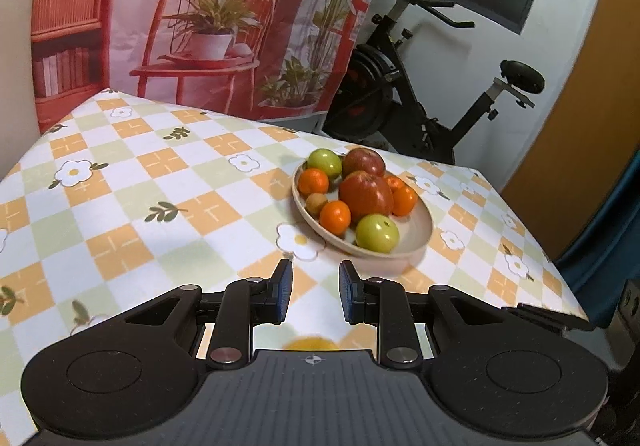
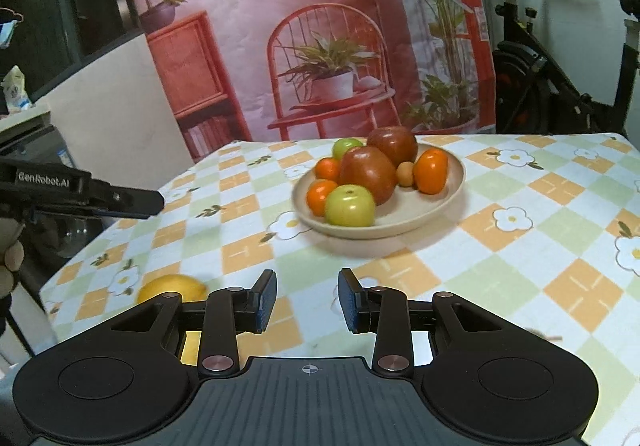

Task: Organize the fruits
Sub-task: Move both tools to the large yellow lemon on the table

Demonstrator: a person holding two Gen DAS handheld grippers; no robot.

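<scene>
Even, soft indoor light — faint shadows under the plate [image 2: 436, 209] ahead of the fingers. Fruit edges smear slightly; fisheye bends the frame margins, corners black.

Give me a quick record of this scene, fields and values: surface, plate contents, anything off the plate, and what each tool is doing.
surface: table with checked floral cloth
plate: beige, holding all fruit listed next
red apples: two
green apples: two
oranges: four, per the left wrist view
small brown fruit: one
off the plate: yellow fruit on the cloth near the front edge, partly hidden by the right tool
left tool: nothing between its pads, short of the plate
right tool: nothing between its pads, short of the plate
</scene>
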